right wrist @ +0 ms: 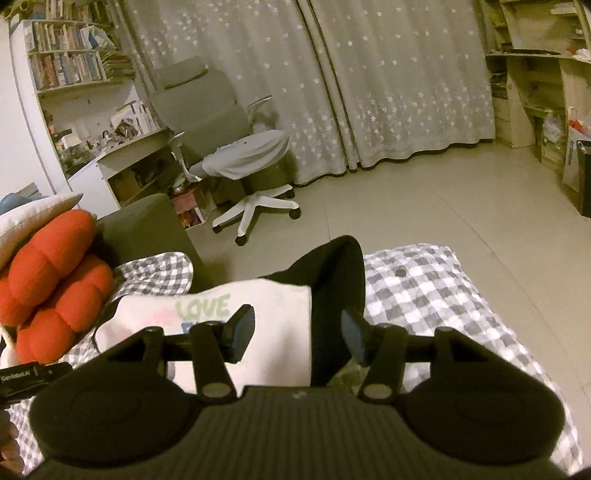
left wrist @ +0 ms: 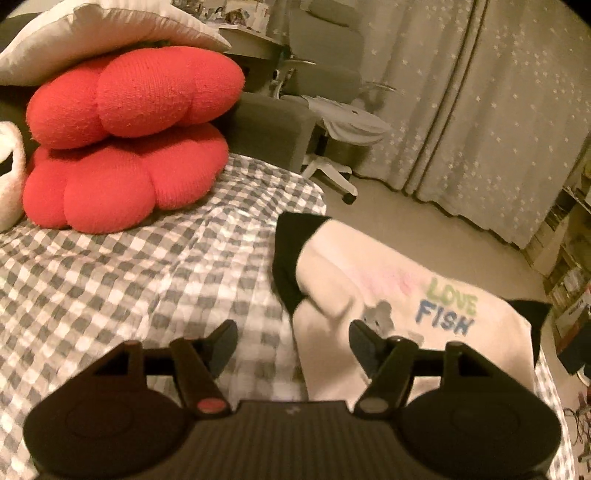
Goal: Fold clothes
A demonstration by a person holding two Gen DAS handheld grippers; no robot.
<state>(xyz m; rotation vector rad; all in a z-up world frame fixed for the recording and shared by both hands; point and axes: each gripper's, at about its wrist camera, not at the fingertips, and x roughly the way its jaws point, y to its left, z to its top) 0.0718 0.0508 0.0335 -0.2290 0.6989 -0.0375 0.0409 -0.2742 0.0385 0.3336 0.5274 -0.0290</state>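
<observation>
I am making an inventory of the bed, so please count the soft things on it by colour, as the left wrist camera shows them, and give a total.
Red cushions: 2, stacked, upper and lower
White pillow: 1, on top of them
White T-shirt with black sleeves: 1
Total: 4
</observation>
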